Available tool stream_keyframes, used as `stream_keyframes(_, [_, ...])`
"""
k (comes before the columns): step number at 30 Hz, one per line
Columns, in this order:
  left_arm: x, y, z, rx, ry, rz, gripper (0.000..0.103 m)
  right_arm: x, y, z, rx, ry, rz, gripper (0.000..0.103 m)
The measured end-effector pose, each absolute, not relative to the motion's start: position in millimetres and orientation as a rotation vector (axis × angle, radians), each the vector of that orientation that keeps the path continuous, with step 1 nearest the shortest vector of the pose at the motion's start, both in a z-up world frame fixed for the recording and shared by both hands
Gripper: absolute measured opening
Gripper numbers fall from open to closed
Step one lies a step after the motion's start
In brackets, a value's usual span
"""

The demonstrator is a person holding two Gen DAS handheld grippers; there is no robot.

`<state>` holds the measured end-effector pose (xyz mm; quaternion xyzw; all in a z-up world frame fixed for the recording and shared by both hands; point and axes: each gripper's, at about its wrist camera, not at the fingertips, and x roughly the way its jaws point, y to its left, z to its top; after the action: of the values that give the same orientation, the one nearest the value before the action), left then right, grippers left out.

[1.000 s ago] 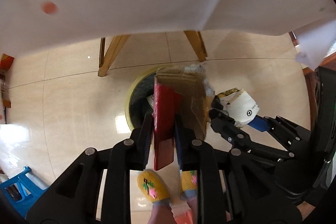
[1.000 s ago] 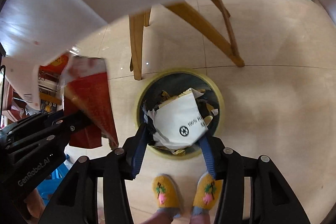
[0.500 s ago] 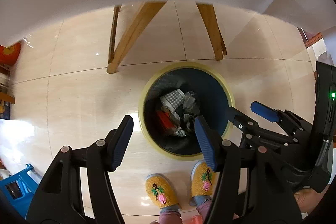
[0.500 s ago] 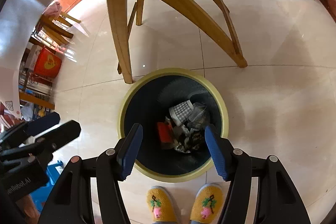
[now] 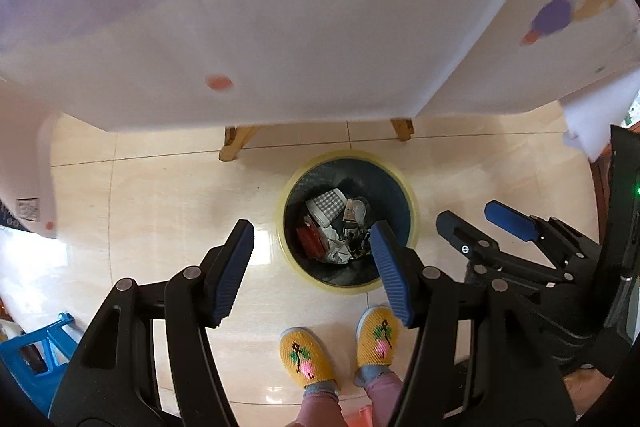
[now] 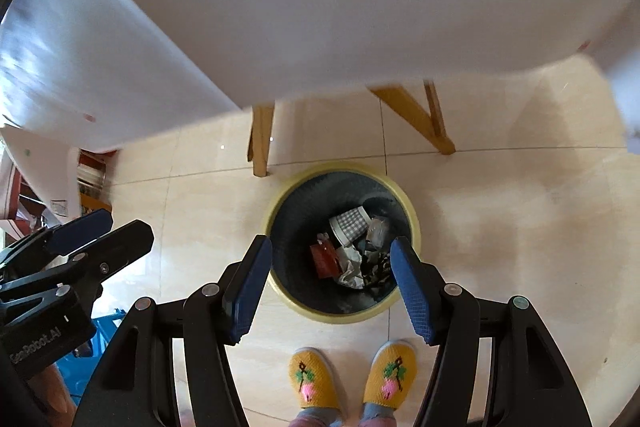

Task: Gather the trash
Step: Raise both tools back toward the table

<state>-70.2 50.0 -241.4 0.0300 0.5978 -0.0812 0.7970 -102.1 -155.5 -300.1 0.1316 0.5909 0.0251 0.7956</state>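
Both grippers are held above the floor with nothing between their fingers. The left gripper [image 5: 312, 267] is spread wide, and the right gripper [image 6: 332, 275] is spread equally wide. Directly ahead of and below both, a yellow-rimmed bin [image 5: 414, 211] stands on the tiled floor, just in front of the person's yellow slippers [image 6: 314, 381]. Inside it a heap of trash [image 6: 350, 253] is seen: a red carton [image 5: 312, 243], a checked packet [image 6: 348, 223] and crumpled paper. Beyond the grippers, the white-covered surface [image 5: 280, 27] fills the upper part of both views, and wooden legs [image 6: 260, 143] are seen beneath its edge.

The step in hand appears to be finished: the carried items lie in the bin and neither gripper is loaded. Whether more rubbish is left on the surface cannot be told, since its top is not shown; if any is left, another trip to it would be called for.

Compared with a second ago, the red carton pinched in the left gripper and the white paper cup pinched in the right have been released into the bin. Since half a second ago, both grippers have been drawn up and back, so that the bin looks smaller and the covered surface hides more of the view.
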Motion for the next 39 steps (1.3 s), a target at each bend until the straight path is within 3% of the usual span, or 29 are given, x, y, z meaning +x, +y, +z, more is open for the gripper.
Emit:
stream_keyframes(5, [-75.9, 58.6, -187.4, 0.064, 1.261, -0.182, 0.058, -108.1, -153.5, -243.2, 0.275, 1.259, 0.050, 0.063])
stream_keyframes(9, [-78.4, 67.6, -140.8, 0.059, 1.240, -0.198, 0.069, -114.2, -150.6, -193.5, 0.253, 1.239, 0.021, 0.065])
stream_keyframes(26, [-95.0, 70.7, 41.4, 0.088, 1.071, -0.309, 0.070, -138.2, -123.4, -7.5, 0.241, 1.097, 0.055, 0.070])
stream_keyframes(39, [-82.7, 87.0, 114.4, 0.078, 0.942, -0.302, 0.070, -121.1, -114.6, 82.6, 0.124, 0.920, 0.033, 0.071])
